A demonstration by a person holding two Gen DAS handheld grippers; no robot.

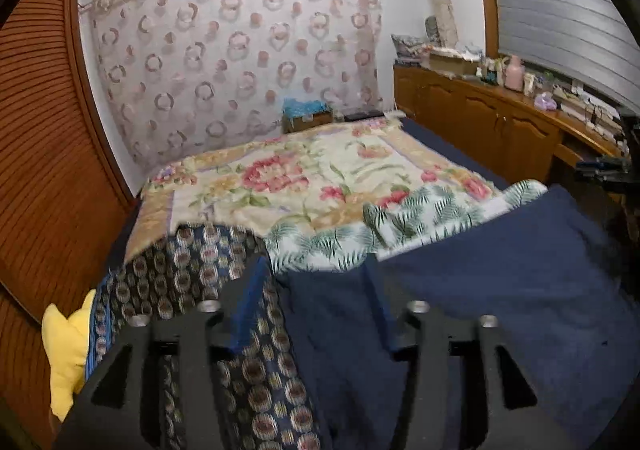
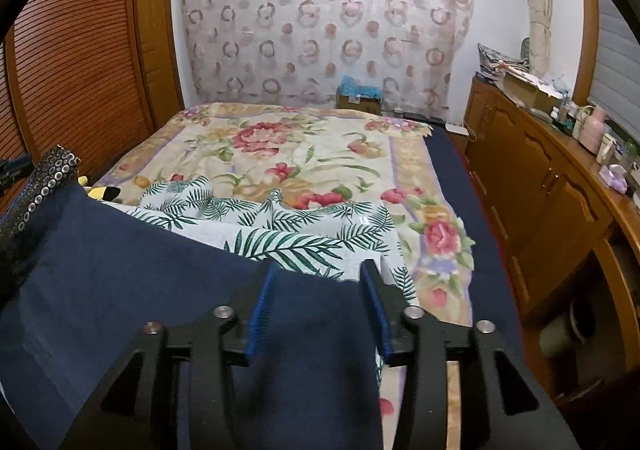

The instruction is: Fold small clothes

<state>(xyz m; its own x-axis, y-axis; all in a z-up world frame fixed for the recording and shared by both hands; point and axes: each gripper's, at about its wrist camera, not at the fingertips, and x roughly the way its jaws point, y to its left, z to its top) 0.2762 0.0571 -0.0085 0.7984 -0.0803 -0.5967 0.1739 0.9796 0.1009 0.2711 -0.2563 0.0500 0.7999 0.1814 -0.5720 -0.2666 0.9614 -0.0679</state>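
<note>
A navy garment [image 1: 500, 270] lies spread on the near part of the bed. My left gripper [image 1: 316, 286] is open above its left part, with navy cloth showing between the blue pads [image 1: 252, 290] and nothing pinched. In the right wrist view the same navy garment [image 2: 132, 270] fills the near left. My right gripper [image 2: 318, 290] is open over its right edge, and its pads [image 2: 260, 306] stand apart on either side of the cloth. A white garment with green palm leaves [image 1: 360, 226] [image 2: 280, 230] lies crumpled just beyond the navy one.
A dark garment with a ring pattern [image 1: 192, 274] [image 2: 48, 178] lies at the left, next to a yellow plush toy [image 1: 64, 350]. A floral blanket [image 2: 280, 142] covers the far bed. Wooden cabinets [image 2: 540, 178] with clutter run along the right, and a louvred door [image 1: 40, 154] stands at the left.
</note>
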